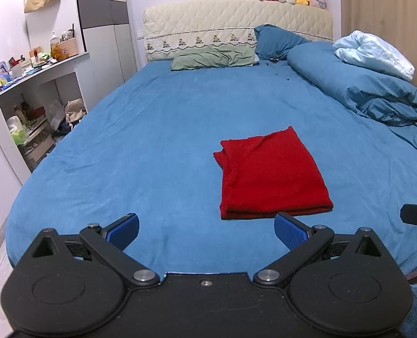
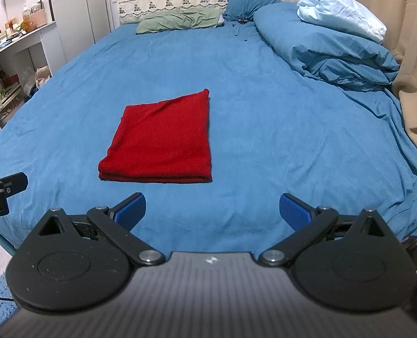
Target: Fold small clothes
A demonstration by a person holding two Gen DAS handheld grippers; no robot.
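A red garment [image 1: 270, 174] lies folded into a flat rectangle on the blue bed sheet [image 1: 152, 146], its doubled edge toward me. It also shows in the right wrist view [image 2: 163, 140]. My left gripper [image 1: 207, 232] is open and empty, held above the near bed edge, just short of the garment and to its left. My right gripper [image 2: 212, 211] is open and empty, near the bed edge, short of the garment's near right corner. Part of the other gripper shows at the frame edge in each view.
A rolled blue duvet [image 1: 357, 84] with a pale blue blanket [image 1: 374, 53] lies at the right. A green pillow [image 1: 214, 57] lies by the headboard [image 1: 236, 25]. A cluttered white shelf unit [image 1: 33, 98] stands left of the bed. Beige curtain [image 2: 411, 56] hangs at right.
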